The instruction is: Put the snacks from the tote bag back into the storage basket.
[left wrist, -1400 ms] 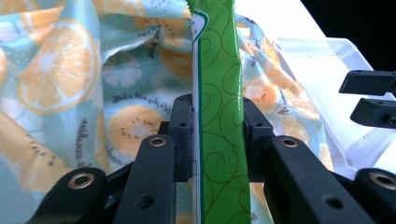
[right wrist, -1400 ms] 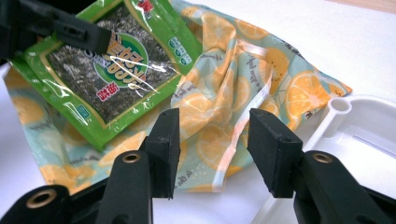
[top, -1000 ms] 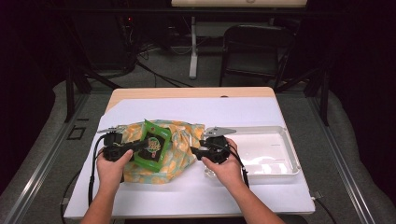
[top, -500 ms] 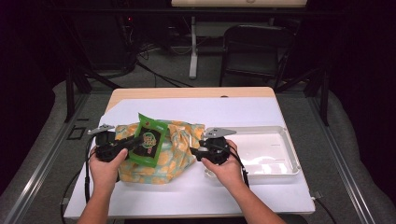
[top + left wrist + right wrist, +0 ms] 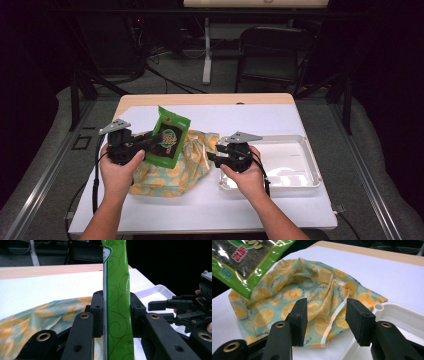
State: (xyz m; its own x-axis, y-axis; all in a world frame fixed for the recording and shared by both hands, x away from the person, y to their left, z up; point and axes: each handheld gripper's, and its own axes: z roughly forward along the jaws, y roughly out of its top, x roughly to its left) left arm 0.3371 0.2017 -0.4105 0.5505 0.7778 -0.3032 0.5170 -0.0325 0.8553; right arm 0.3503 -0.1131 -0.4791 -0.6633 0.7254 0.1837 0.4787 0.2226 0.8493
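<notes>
Green packet pinched in my left gripper, right gripper spread over the cloth.

From the high view I see my left gripper [image 5: 145, 145] clamping the green snack packet [image 5: 167, 137], lifted above the citrus-print cloth bag [image 5: 190, 160] that lies crumpled on the white table cover [image 5: 260, 120]. In the left gripper view the packet [image 5: 117, 300] stands edge-on between the two pads, which press on both its faces; its top and bottom run out of the picture, so I cannot read the label there. My right gripper [image 5: 324, 315] has its jaws apart with nothing pressed between them, hovering by the bag's drawstring edge [image 5: 337, 312]; I cannot tell whether a jaw touches the fabric. The white tray [image 5: 300, 150] sits just beside the bag, partly covered by my right hand [image 5: 245, 175].
</notes>
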